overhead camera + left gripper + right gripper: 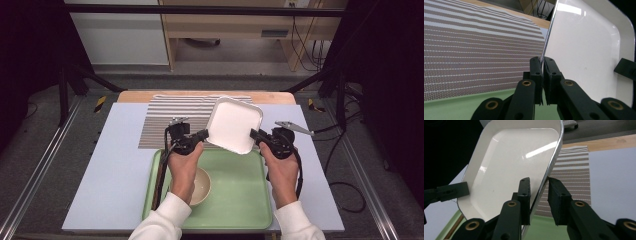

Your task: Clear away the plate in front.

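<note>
White tray [234, 125]: a shallow square dish with rounded corners, lifted and tilted above the far edge of the green tray, its hollow face turned up and toward the person; nothing lies in it
Left gripper [204, 134]: clenched on the white tray's left rim; in the left gripper view [542, 65] the thin rim runs straight down between the two pads, which meet on it
Right gripper [254, 134]: at the white tray's right rim; in the right gripper view [539, 185] the rim passes between the jaws, the left pad lies against the inside wall, the right pad stands just clear of the outer side, so the grip is not closed
Green tray [240, 200]: flat on the pale blue mat [120, 165], right before the person, mostly bare
Bowl [202, 187]: cream, upright in the green tray's near left part; the left hand [184, 167] covers most of it, so its contents cannot be told
Striped cloth [175, 117]: brown and white bands, spread on the mat behind the green tray; its right part is hidden by the white tray
Table [200, 95]: a wooden edge shows beyond the mat
Cut off: sleeves and forearms leave the high view at the bottom
Writing: no legible print on trays, bowl or cloth
</note>
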A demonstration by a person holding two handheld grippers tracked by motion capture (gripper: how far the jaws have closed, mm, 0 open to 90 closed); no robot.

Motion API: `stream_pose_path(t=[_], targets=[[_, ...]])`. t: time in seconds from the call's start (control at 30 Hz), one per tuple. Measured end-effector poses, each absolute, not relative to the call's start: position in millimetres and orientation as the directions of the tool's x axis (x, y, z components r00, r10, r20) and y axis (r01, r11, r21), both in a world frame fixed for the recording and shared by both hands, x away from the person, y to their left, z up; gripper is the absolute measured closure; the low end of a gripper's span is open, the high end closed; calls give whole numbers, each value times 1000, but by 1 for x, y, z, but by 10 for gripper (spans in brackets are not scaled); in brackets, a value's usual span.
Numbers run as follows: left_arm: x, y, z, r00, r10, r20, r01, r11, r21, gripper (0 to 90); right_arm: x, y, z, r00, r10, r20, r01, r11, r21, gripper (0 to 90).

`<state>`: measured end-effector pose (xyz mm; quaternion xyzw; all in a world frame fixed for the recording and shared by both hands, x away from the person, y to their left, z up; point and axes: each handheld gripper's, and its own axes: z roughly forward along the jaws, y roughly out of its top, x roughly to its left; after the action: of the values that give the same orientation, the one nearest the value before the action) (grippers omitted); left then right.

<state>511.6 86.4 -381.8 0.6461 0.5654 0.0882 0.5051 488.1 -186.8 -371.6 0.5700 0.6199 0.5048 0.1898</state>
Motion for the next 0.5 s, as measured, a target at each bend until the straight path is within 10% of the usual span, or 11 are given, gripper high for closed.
stream_pose_path(t=[0.5], targets=[[502, 77, -387, 393, 818, -420, 651, 75, 755, 857, 497, -190, -361, -213, 927, 307, 548, -147, 823, 886]])
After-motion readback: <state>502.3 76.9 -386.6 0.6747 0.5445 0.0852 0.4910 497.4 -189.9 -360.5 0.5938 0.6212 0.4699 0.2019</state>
